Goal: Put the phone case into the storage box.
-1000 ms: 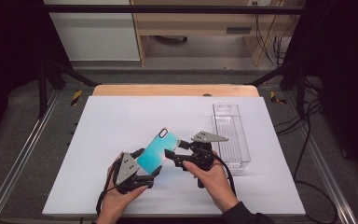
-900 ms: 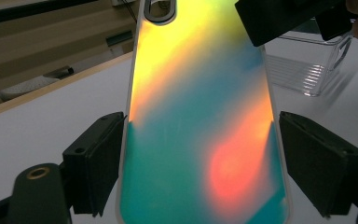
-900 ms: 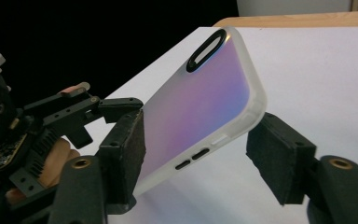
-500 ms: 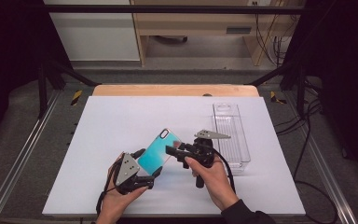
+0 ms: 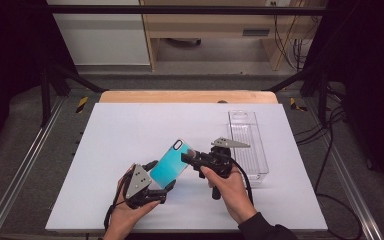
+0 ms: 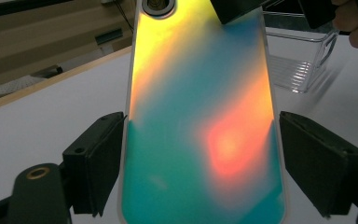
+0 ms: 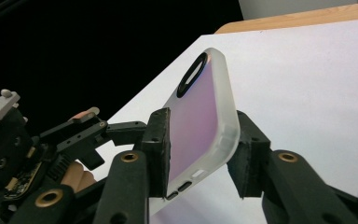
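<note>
Phone case (image 5: 170, 161), iridescent teal, was seen in the high view held above the white table (image 5: 130, 130) between both grippers, a clear tray (image 5: 250, 145) lying just beyond. The left gripper (image 5: 161, 176) was clamped across its lower end. In the left gripper view, the case (image 6: 200, 121) was gripped by its long edges. In the right gripper view, the right gripper (image 7: 200, 149), its jaws having just been closing, was pressed on the case's front and back (image 7: 205, 107).

phone case (image 5: 170, 163): iridescent teal back, frosted translucent rim, oval camera cutout at far end. held tilted above the white table (image 5: 130, 130), back side up.
</note>
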`<state>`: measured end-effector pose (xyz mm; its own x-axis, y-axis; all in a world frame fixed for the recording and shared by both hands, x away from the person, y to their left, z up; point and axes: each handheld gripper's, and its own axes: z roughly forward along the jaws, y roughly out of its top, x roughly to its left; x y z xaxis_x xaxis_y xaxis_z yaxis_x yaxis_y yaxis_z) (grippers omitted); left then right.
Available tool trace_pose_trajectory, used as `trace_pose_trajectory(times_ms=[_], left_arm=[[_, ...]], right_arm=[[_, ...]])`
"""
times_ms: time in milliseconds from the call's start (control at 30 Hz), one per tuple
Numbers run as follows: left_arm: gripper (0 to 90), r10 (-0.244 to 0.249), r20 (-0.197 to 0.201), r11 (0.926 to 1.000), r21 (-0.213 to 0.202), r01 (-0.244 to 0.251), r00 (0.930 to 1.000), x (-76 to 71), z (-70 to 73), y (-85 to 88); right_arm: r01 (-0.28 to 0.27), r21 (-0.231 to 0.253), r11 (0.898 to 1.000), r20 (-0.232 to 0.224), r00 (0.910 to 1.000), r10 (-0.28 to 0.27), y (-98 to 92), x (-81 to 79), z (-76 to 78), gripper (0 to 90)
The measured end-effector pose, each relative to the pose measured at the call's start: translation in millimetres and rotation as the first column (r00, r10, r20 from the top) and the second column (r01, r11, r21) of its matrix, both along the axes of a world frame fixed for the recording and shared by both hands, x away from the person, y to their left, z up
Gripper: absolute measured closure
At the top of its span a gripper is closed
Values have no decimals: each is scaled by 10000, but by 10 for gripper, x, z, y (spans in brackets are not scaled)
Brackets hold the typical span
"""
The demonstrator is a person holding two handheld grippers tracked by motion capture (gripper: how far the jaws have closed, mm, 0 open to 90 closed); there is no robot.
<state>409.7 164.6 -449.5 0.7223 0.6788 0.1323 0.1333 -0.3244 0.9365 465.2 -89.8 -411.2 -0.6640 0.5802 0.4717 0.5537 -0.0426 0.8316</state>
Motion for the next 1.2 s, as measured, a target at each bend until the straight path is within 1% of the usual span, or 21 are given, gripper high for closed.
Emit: trace_pose_trajectory(times_ms=[167, 367, 500, 667, 933, 1067, 1200], left_arm=[[165, -29, -54, 10000, 64, 30, 10000, 7, -8, -7], [165, -35, -83, 10000, 82, 36, 10000, 13, -16, -8], [164, -23, -92, 10000, 95, 24, 10000, 15, -22, -15], [164, 6, -83, 9998, 174, -4, 10000, 23, -32, -18], [164, 71, -68, 9998, 192, -69, 10000, 32, -38, -19], [164, 144, -71, 9997, 180, -142, 9999, 40, -43, -9], [163, 186, -123, 9998, 115, -184, 9998, 49, -52, 2]], right_arm=[[-74, 53, 10000, 44, 10000, 73, -13, -9, 11, 673], [-222, 229, 9995, 85, 9997, 220, -16, -18, 31, 714], [-291, 153, 9995, 231, 9993, 288, 0, -44, 75, 743], [-361, 184, 9992, 335, 9988, 355, 33, -78, 108, 773], [-603, 43, 9982, 460, 9971, 601, 103, -137, 183, 806], [-683, -151, 9976, 633, 9956, 691, 158, -159, 215, 810], [-724, -448, 9964, 870, 9933, 761, 214, -183, 245, 810]])
